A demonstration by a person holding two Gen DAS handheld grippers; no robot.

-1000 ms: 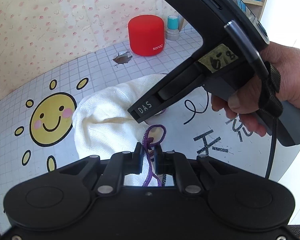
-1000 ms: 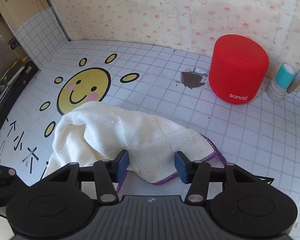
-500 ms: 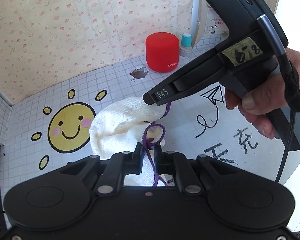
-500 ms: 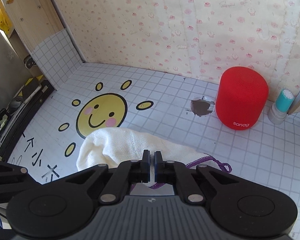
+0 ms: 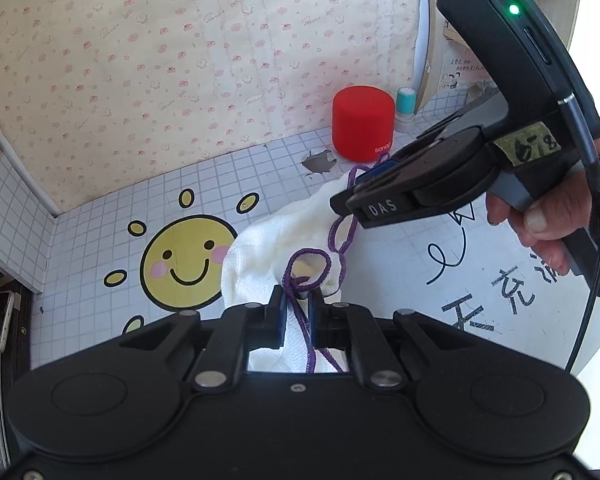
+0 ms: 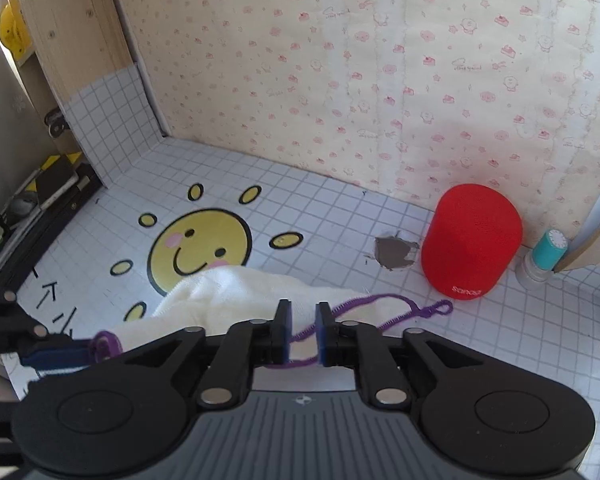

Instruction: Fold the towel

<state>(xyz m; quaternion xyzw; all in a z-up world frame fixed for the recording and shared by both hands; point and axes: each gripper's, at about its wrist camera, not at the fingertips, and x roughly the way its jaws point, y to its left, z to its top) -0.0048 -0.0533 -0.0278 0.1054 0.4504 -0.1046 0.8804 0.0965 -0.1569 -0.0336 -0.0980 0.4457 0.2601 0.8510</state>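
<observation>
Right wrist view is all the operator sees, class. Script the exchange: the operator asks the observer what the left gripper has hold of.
Operator: What is the left gripper holding?
Observer: The left gripper is shut on the towel, at its purple-stitched edge.
Operator: Who holds my gripper?
Observer: A hand wraps the handle of the right gripper. Its jaws are opening, with the towel's edge between them.
Operator: Is it powered?
Observer: A green light glows on its body.

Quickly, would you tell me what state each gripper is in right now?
Left gripper: shut on the towel, at its purple edge.
Right gripper: jaws opening, the towel's purple edge between them; pads not pressing it.
</observation>
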